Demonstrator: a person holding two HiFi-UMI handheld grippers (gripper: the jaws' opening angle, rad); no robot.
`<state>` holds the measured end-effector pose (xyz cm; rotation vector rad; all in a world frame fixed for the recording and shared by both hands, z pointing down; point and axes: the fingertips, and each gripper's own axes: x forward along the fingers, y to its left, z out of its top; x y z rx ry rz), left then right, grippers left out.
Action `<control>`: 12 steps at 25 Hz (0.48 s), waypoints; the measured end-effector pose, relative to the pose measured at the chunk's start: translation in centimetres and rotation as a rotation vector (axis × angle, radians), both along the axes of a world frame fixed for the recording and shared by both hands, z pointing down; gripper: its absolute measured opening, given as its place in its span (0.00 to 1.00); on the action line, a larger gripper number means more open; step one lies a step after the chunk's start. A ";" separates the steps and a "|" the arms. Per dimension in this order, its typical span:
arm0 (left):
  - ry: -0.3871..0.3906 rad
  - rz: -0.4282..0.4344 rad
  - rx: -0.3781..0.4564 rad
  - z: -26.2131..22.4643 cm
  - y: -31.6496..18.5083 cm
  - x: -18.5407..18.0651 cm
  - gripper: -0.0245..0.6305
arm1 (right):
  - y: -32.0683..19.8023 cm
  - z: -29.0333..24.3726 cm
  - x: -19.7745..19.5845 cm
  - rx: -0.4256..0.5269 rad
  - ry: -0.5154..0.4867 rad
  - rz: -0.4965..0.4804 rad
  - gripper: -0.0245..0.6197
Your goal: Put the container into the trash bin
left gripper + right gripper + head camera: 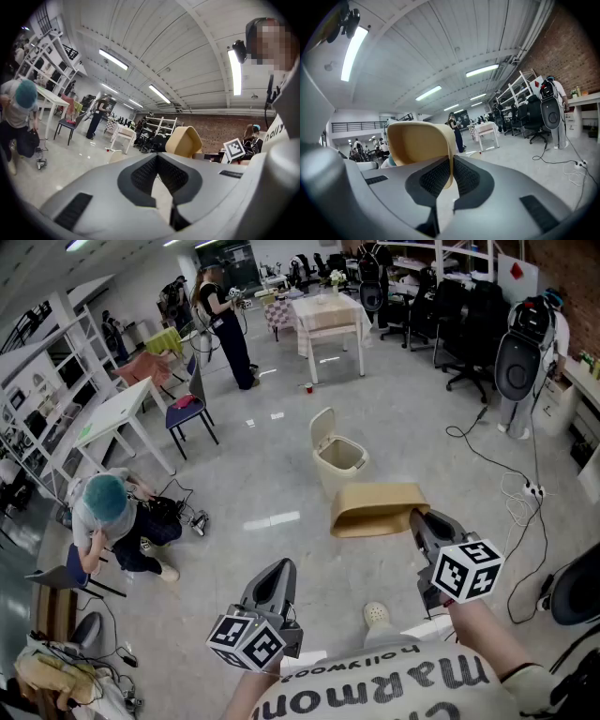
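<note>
A tan, open-mouthed container (375, 509) hangs above the floor, just in front of the cream trash bin (339, 457), whose lid stands open. My right gripper (415, 515) is shut on the container's right wall. In the right gripper view, the thin wall (417, 140) sits pinched between the jaws of the right gripper (452, 173). My left gripper (277, 566) is lower left, apart from both, shut and empty. In the left gripper view, the left gripper (156, 161) has its jaws together, with the container (184, 141) beyond.
A person crouches on the floor at the left (108, 521), and another stands far back (225, 320). A white table (330, 320) is behind the bin, and a chair (187, 409) stands to the left. Cables (511, 484) trail on the right, near office chairs.
</note>
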<state>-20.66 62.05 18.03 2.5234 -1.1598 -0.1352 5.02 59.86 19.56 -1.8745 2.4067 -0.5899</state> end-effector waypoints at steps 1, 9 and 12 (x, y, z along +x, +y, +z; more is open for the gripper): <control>0.000 0.002 0.000 0.1 0.0 0.0 0.02 | 0.0 0.1 0.0 0.000 0.003 0.001 0.07; -0.008 0.006 -0.006 0.1 0.4 -0.1 0.02 | 0.1 1.0 0.7 -0.033 -0.029 0.027 0.07; -0.008 0.000 -0.018 0.6 0.0 -0.4 0.02 | -0.4 1.8 1.0 -0.056 -0.065 0.039 0.07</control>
